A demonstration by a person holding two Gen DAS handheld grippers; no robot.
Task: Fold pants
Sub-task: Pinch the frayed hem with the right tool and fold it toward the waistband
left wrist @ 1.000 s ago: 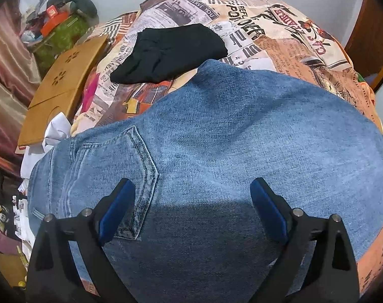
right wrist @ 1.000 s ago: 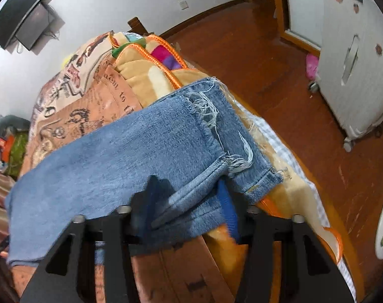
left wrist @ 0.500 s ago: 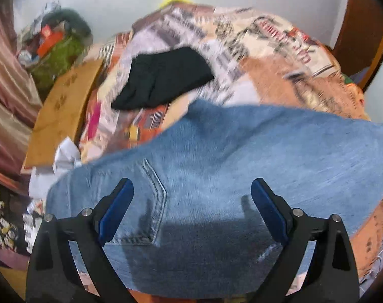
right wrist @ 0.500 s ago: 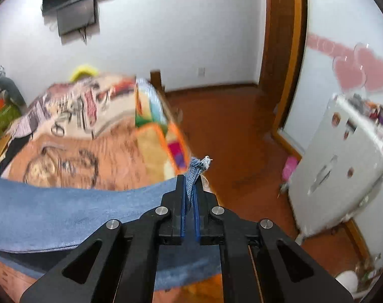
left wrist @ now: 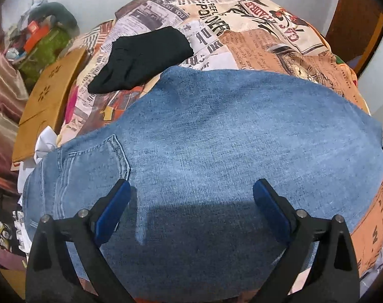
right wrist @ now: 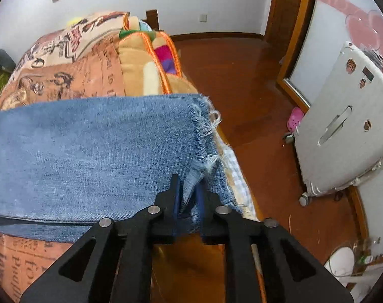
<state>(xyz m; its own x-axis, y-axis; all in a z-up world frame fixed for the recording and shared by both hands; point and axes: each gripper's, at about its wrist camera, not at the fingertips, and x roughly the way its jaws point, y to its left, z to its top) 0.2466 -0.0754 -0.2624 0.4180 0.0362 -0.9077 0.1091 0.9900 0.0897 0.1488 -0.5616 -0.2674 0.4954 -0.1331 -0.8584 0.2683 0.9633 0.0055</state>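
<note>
Blue jeans lie flat across the bed, back pocket at the left. My left gripper is open and empty, its blue pads just above the denim at the waist end. In the right wrist view the frayed leg hems lie at the bed's right edge. My right gripper sits at the near hem corner with its jaws slightly apart and a fold of denim still between the pads.
A black folded garment lies on the newspaper-print bedspread beyond the jeans. A wooden board and clutter lie left of the bed. Wood floor, a white suitcase and a pink shoe are to the right.
The right gripper, shut tight on the lifted hem half a second ago, has come down to the bed edge and its jaws have parted slightly. The left gripper stays open over the jeans.
</note>
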